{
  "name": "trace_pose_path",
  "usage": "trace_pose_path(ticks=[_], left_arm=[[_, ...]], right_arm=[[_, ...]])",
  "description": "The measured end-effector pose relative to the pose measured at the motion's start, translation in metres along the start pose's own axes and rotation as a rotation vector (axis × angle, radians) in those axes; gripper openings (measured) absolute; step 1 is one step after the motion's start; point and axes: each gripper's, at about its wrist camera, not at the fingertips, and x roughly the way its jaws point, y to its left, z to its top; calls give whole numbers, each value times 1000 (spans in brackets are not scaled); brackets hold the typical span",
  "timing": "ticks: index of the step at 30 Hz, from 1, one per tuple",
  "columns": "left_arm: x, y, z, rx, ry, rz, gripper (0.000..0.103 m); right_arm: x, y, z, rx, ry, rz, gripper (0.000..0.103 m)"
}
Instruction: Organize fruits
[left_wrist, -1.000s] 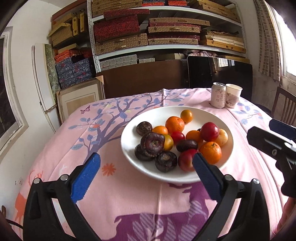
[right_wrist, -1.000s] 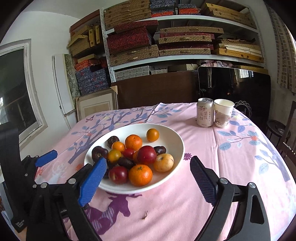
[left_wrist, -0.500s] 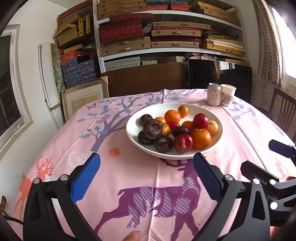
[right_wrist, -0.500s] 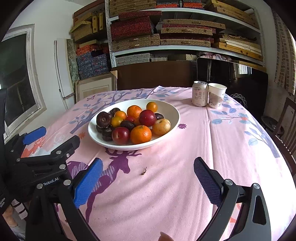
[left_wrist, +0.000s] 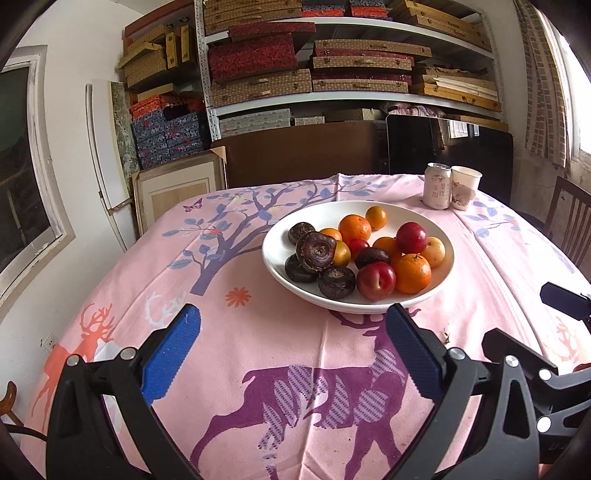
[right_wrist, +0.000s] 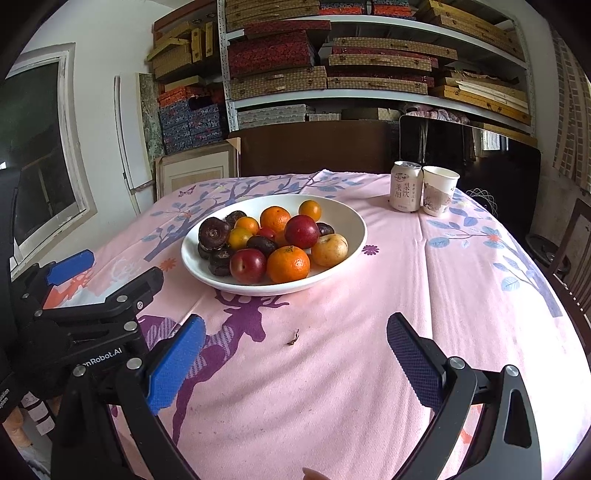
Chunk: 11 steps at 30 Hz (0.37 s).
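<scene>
Left gripper (left_wrist: 293, 349), blue-padded: jaws spread wide, empty, above the pink deer-print tablecloth (left_wrist: 258, 343). Right gripper (right_wrist: 295, 356): likewise agape, nothing between. Beyond both: wide white ceramic bowl (right_wrist: 343, 218) holding oranges, red plums and dark brown fruits. Farther: white drink can (right_wrist: 406, 186) touching a paper cup (right_wrist: 439, 190).

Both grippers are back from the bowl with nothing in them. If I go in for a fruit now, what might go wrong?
1. The fruits are heaped touching in the white bowl; pulling the front orange may set the red plum rolling.
2. The dark fruit sits stacked on others and could topple.
3. The bowl rests on a loose tablecloth; a push from the right gripper or left gripper could slide it.
</scene>
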Motion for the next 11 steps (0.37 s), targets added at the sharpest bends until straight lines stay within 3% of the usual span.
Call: trace_pose_path(ticks=[11], left_arm=[[3,0,1,-9,21,-52,98]], right_arm=[[1,1,0,2,8,-4,99]])
